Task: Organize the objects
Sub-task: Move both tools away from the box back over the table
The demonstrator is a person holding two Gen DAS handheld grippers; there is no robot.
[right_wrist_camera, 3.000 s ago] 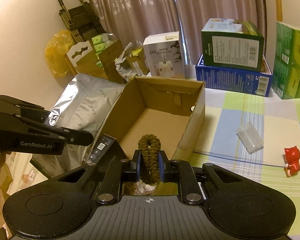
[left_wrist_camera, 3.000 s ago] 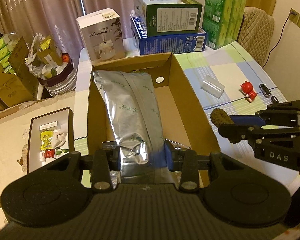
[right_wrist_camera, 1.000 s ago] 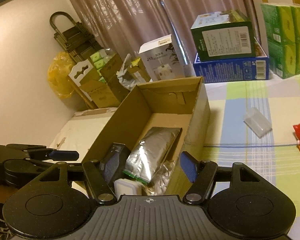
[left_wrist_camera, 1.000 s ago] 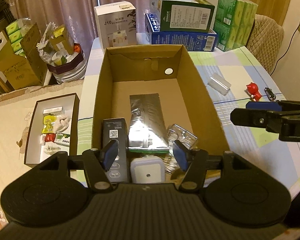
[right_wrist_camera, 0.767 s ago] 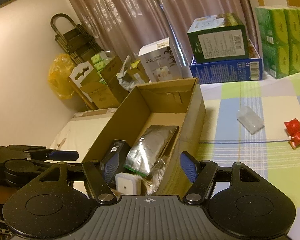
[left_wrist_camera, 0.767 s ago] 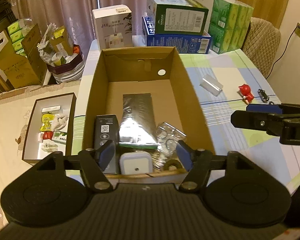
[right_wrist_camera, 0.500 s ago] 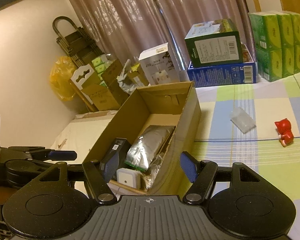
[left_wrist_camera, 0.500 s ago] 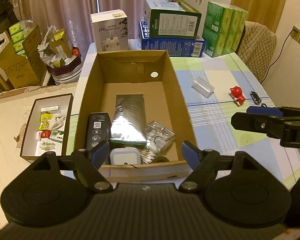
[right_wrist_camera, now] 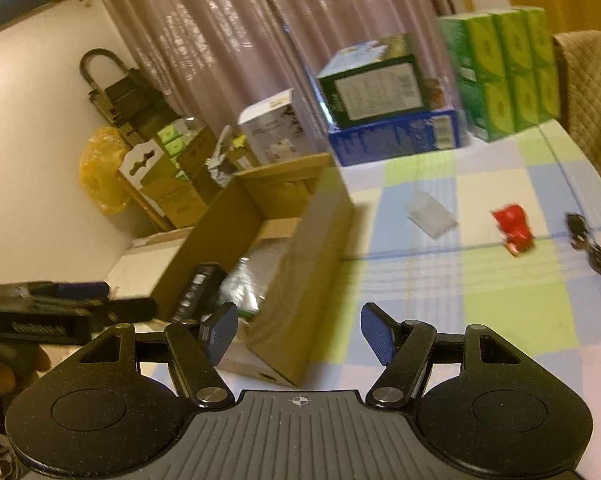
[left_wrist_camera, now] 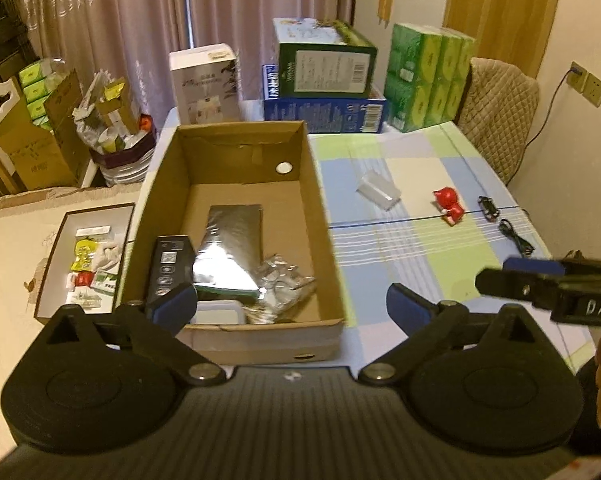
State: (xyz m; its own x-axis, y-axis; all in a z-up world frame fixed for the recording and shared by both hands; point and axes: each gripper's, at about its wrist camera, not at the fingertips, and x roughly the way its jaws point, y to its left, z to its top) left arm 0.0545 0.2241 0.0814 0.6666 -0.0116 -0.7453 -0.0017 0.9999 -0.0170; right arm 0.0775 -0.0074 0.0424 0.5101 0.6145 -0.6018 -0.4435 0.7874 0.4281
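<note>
the right claw [right_wrist_camera: 298, 336] has its blue pads spread wide with nothing between them, hovering over the checked surface [right_wrist_camera: 500, 304] by the near corner of the cardboard box [right_wrist_camera: 300, 256]. inside the box lie a silver pouch [right_wrist_camera: 252, 276] and a black box [right_wrist_camera: 196, 288]. a red figurine [right_wrist_camera: 514, 229] and a clear packet [right_wrist_camera: 432, 213] sit apart on the cloth. the left claw [right_wrist_camera: 112, 302] shows at far left.

At the far edge of the counter [left_wrist_camera: 420, 248], covered by a checked cloth, a green carton [left_wrist_camera: 324, 62] sits on a blue carton [left_wrist_camera: 324, 110], with a white humidifier box [left_wrist_camera: 204, 82] to one side and stacked green tissue packs [left_wrist_camera: 428, 76] to the other. A quilted chair back [left_wrist_camera: 496, 116] stands beyond. Curtains [left_wrist_camera: 140, 20] hang behind. Beside the counter stand brown boxes [left_wrist_camera: 32, 136] and a full bin [left_wrist_camera: 120, 148].
</note>
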